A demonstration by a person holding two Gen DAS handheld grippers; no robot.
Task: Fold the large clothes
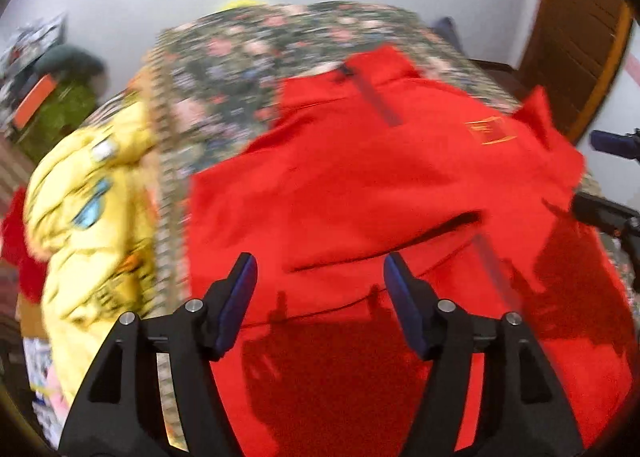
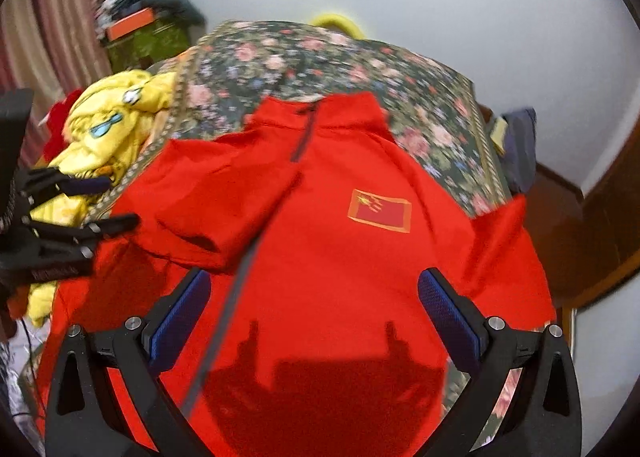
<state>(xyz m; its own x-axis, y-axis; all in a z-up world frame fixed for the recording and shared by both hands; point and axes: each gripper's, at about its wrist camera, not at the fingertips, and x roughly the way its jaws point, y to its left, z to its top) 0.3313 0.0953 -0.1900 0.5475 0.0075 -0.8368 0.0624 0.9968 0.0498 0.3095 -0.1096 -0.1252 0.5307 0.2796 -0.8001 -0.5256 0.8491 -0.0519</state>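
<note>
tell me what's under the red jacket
The red jacket lies on a floral bedspread, which shows beyond its collar and along both sides. What lies beneath the jacket's middle is covered and cannot be seen.

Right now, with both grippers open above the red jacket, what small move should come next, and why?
Probably bring the right gripper to the right sleeve and pinch it: the left sleeve already lies folded across the red jacket, the right one still sticks out.

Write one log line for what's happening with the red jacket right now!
stage: folding | red jacket: spread on floral cover, one sleeve folded across front | left tool: open, empty | right tool: open, empty
</note>
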